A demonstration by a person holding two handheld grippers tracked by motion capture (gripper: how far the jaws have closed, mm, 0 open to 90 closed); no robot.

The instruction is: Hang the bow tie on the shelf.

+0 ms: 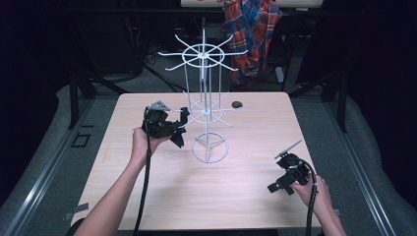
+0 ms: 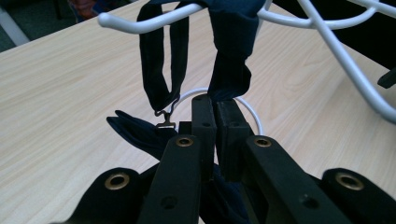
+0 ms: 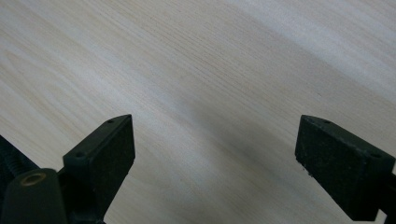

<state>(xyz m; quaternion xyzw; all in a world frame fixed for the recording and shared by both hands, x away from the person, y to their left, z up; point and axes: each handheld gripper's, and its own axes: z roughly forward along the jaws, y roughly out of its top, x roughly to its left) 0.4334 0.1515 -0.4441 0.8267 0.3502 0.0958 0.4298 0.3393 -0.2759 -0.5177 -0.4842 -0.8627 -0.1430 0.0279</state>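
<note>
A white wire rack (image 1: 205,93) stands on the wooden table (image 1: 236,196), near the middle and a bit toward the far edge. It has a round ring for a foot and thin arms that stick out like spokes. A dark blue strap (image 2: 231,51) hangs over one of the low arms of the rack. The left gripper (image 2: 215,112) is right beside the rack, on its left side, and a hand holds it up off the table. Its two black jaws are pressed together on the dark blue strap, just under the wire arm. Next to that, a loop of the same strap hangs down, with a small metal clip (image 2: 164,117) at its bottom end. More of the blue cloth lies under the jaws. The right gripper (image 1: 282,181) is well apart from the rack, near the right edge of the table and close to the near edge. Its jaws stand wide apart with just bare wood between them. A small dark round spot (image 1: 237,104) sits on the table near the far edge.
</note>
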